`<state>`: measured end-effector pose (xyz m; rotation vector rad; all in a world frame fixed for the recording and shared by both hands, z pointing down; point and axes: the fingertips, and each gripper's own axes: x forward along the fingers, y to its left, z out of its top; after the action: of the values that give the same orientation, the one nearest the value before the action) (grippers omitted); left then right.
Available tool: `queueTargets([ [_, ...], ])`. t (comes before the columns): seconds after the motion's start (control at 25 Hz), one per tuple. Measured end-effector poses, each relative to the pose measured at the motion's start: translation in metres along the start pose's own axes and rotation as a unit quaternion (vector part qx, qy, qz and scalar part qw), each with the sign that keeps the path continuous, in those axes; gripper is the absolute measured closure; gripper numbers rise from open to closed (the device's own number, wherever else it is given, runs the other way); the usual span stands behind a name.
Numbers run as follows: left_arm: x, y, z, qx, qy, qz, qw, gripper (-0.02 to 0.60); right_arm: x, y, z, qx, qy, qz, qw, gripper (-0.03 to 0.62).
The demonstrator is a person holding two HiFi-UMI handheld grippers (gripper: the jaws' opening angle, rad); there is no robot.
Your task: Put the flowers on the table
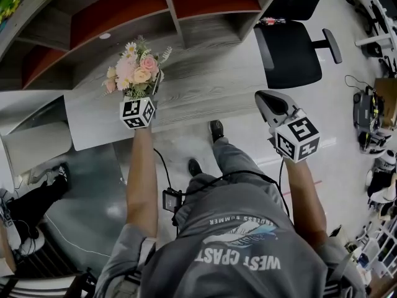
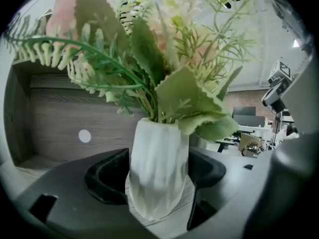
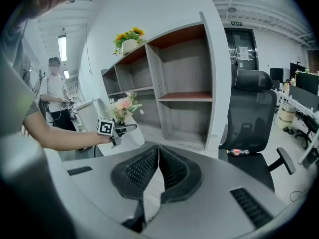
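Note:
A bunch of pink and cream flowers [image 1: 132, 71] with green leaves stands in a white ribbed vase [image 2: 158, 173]. My left gripper [image 2: 157, 177] is shut on the vase, one dark jaw pressing each side. It holds the vase just over the near part of the grey wood-grain table [image 1: 211, 73]; whether the base touches the top I cannot tell. The right gripper view shows the flowers [image 3: 122, 107] and the left gripper [image 3: 117, 129] from the side. My right gripper [image 3: 158, 172] is shut with nothing in it, and hangs off the table's front right [image 1: 265, 102].
A grey and red shelf unit [image 1: 142, 11] rises behind the table. A black office chair [image 1: 289, 48] stands to the right, with a small bottle [image 3: 237, 152] on its seat. Yellow flowers [image 3: 128, 37] top the shelf. A person [image 3: 55, 99] stands far left.

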<state>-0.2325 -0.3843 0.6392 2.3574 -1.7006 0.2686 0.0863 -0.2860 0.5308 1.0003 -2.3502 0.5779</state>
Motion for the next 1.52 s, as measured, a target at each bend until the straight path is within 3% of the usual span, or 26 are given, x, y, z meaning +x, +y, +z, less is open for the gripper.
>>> queueTargets([
  [1.08,-0.003,0.003,-0.005,0.0,-0.002,-0.004,1.0,0.229,0.007,0.01,-0.001,-0.003,0.003,0.005,1.0,0.565],
  [1.52,-0.018,-0.006,0.007,0.021,0.0,-0.015,0.9997,0.229,-0.001,0.02,0.004,-0.005,-0.009,0.007,1.0,0.565],
])
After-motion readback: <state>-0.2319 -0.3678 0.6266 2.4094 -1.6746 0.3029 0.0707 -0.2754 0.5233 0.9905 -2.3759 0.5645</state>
